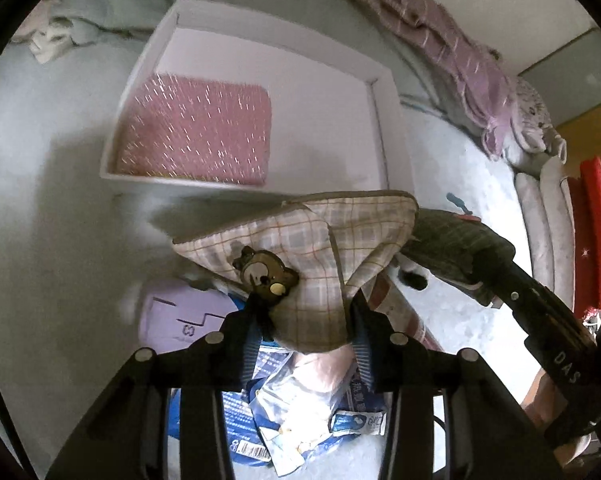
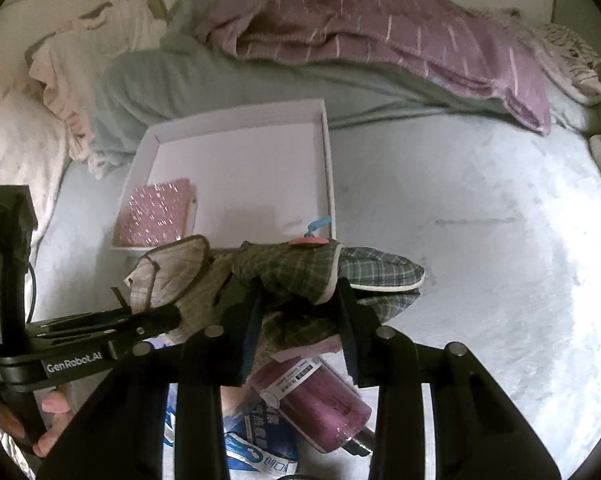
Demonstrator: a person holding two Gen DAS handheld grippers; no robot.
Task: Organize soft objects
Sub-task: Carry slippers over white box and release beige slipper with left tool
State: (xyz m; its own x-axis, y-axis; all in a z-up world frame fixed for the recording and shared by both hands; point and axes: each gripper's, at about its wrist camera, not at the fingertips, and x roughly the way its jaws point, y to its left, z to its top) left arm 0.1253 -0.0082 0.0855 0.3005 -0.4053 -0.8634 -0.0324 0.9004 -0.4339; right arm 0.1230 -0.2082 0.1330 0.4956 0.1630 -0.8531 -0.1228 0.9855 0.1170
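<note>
My left gripper (image 1: 306, 312) is shut on a beige plaid slipper (image 1: 320, 240) with a brown bear face (image 1: 266, 274), held above the bed. My right gripper (image 2: 300, 300) is shut on a green plaid slipper (image 2: 324, 272) with a pink tag, held beside the beige slipper (image 2: 172, 272). A white tray (image 2: 328, 160) lies ahead on the bed with a folded pink sparkly cloth (image 2: 156, 212) in its near left corner; it also shows in the left wrist view (image 1: 384, 80), with the cloth (image 1: 196, 132). The green slipper (image 1: 456, 244) shows at the right of the left view.
Below the grippers lie blue-and-white packets (image 1: 292, 408), a purple packaged roll (image 2: 320, 404) and a lilac box (image 1: 172, 316). A purple striped blanket (image 2: 380, 36) and green quilt (image 2: 160, 76) lie at the bed's far side. Pillows (image 2: 24, 128) are at left.
</note>
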